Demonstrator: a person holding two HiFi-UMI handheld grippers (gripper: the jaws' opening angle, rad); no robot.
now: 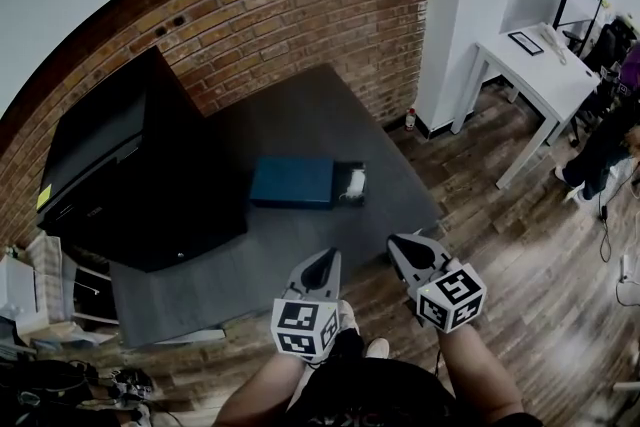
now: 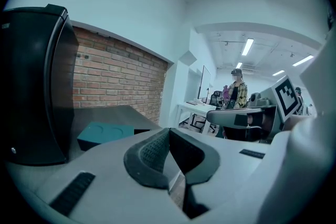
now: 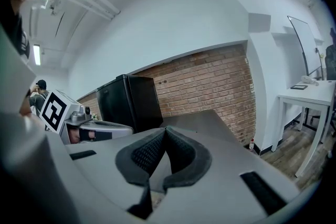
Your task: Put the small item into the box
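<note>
My left gripper (image 1: 322,260) is pressed together: in the left gripper view its ribbed pads meet at the tips with nothing between them. My right gripper (image 1: 405,245) is the same, pads together and empty. In the head view both hang side by side, apart from each other, over the near edge of the grey table (image 1: 300,115), pointing toward the brick wall (image 1: 300,5).

The teal box (image 1: 292,182) lies flat on the table at about 11 o'clock from my left gripper, well apart from it. The small white item (image 1: 355,181) is at the box's 3 o'clock, in a dark open tray (image 1: 350,196) that touches the box's side. From my right gripper the item is at about 11 o'clock, also well apart. I cannot tell whether the tray is part of the box.

A black cabinet (image 1: 130,175) stands at the box's 9 o'clock, near it. A white desk (image 1: 540,75) stands on the wood floor (image 1: 520,245) at about 2 o'clock from the box, and a small bottle (image 1: 410,120) sits by the wall's foot between the two.
</note>
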